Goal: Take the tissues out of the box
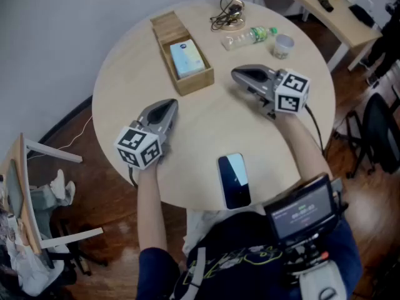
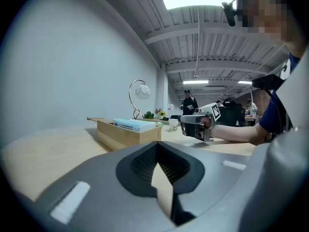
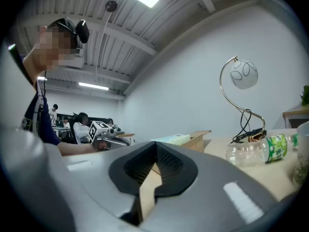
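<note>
A long wooden box [image 1: 195, 80] lies on the round table [image 1: 125, 80], with a pale blue tissue pack [image 1: 187, 58] in its near end. My left gripper [image 1: 170, 105] rests on the table just in front of the box, shut and empty. My right gripper [image 1: 237, 75] rests to the right of the box, also shut with nothing in it. From the left gripper view the box [image 2: 126, 135] and tissue pack [image 2: 129, 124] sit ahead of the left gripper [image 2: 157, 146]. In the right gripper view the tissue pack [image 3: 174, 139] shows beyond the right gripper [image 3: 155, 146].
A black phone [image 1: 234, 180] lies at the table's near edge. A plastic bottle [image 1: 250, 36], a small cup [image 1: 283, 45] and a lamp base with a cable [image 1: 227, 17] stand at the far side. A chair [image 1: 37, 192] is on the floor to the left.
</note>
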Demonstrator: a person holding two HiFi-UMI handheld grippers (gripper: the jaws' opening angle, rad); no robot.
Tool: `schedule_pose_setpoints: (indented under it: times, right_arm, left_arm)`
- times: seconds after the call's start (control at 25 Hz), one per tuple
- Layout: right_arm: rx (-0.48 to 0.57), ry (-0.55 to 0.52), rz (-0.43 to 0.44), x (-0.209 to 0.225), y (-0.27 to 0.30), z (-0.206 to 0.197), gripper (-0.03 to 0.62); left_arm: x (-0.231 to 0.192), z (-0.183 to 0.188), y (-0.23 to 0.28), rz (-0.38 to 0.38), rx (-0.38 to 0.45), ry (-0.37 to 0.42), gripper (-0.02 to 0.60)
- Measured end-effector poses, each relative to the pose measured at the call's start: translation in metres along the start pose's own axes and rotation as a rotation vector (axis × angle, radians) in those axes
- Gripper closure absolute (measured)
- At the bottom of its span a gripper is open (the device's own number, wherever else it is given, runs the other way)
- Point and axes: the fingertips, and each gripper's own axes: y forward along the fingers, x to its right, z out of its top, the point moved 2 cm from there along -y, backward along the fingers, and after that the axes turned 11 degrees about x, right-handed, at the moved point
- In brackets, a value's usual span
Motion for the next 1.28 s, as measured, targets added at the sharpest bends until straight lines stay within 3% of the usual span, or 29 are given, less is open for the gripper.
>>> schedule_pose_setpoints:
  times: [0.48, 1.28]
  right_arm:
    - [-0.096, -0.043, -0.001, -0.008, 0.008, -0.023, 0.59]
    - [-0.136, -0.074, -0.001, -0.01, 0.011, -0.031, 0.591]
  left_arm:
    - [0.001, 0.0, 0.0, -0.005, -0.002, -0.002, 0.577]
    - [0.002, 0.001, 0.001, -0.006, -0.002, -0.001, 0.577]
